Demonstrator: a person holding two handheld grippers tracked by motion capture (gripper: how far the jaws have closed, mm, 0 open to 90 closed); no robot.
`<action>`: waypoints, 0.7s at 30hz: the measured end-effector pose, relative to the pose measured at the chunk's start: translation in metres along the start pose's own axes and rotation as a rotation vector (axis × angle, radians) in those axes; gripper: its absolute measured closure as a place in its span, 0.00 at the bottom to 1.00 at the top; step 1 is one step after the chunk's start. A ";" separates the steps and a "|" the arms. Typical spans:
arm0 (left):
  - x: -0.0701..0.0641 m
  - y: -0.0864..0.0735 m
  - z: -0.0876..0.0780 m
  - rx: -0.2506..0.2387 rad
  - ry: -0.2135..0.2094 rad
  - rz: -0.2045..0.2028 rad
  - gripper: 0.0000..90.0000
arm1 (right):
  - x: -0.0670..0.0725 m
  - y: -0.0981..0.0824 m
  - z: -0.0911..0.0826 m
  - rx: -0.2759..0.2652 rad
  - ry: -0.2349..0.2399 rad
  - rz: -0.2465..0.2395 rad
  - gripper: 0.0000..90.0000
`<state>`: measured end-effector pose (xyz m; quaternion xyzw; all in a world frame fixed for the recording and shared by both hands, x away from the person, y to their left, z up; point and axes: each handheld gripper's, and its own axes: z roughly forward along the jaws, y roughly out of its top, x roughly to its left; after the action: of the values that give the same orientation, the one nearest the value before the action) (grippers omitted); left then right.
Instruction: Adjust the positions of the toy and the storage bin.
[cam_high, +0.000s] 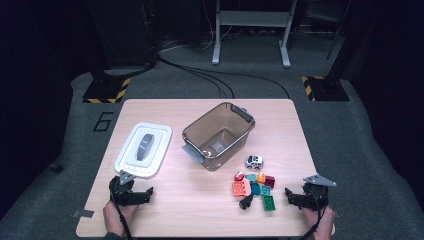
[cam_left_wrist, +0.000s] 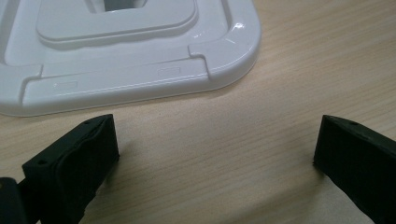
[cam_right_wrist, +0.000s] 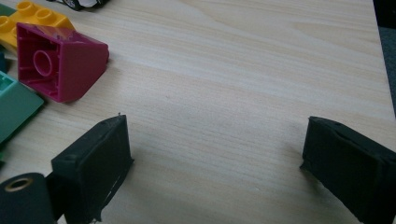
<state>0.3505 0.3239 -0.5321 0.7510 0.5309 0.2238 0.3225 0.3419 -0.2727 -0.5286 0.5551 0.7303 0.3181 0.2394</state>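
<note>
- Right gripper (cam_high: 296, 196) is resting at the near right corner of the surface (cam_high: 200, 210), jaws spread wide apart and holding nothing; in the right gripper view bare wood is lying between them.
- Left gripper (cam_high: 142, 192) is sitting at the near left of the surface, jaws likewise wide apart and empty, just short of the near edge of the white lid (cam_high: 143, 149).
- Toy bricks (cam_high: 254, 189) are lying in a loose cluster on the surface, to the left of the right gripper and slightly farther from the person; the magenta brick (cam_right_wrist: 60, 67) is showing tipped on its side, hollow underside facing the camera, with a yellow brick (cam_right_wrist: 32, 18) behind it and a green brick (cam_right_wrist: 16, 105) beside it.
- Toy car (cam_high: 254, 161) is standing between the cluster and the brown bin (cam_high: 220, 135), which is sitting open and empty at the middle of the surface, its long axis running diagonally from near left to far right.
- Judgement: the right gripper is the nearer one to the bricks; the coming move is likely calling for a short reach leftward and forward, then a carry onward to the bin beyond.
- Green flat brick (cam_high: 269, 202) is lying closest to the right gripper, its long axis running roughly toward the person.
</note>
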 end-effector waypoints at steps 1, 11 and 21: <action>0.000 0.000 0.000 0.000 0.000 0.001 0.00 | 0.000 0.000 0.000 0.000 -0.001 0.002 0.08; 0.000 0.000 0.000 0.001 -0.003 0.006 0.00 | 0.001 0.016 -0.005 -0.009 0.025 0.045 0.07; 0.000 0.000 0.000 0.001 -0.006 0.014 0.00 | 0.014 0.049 -0.005 -0.011 0.066 0.020 0.07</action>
<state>0.3501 0.3235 -0.5319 0.7555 0.5246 0.2238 0.3222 0.3670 -0.2509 -0.4894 0.5503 0.7304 0.3426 0.2152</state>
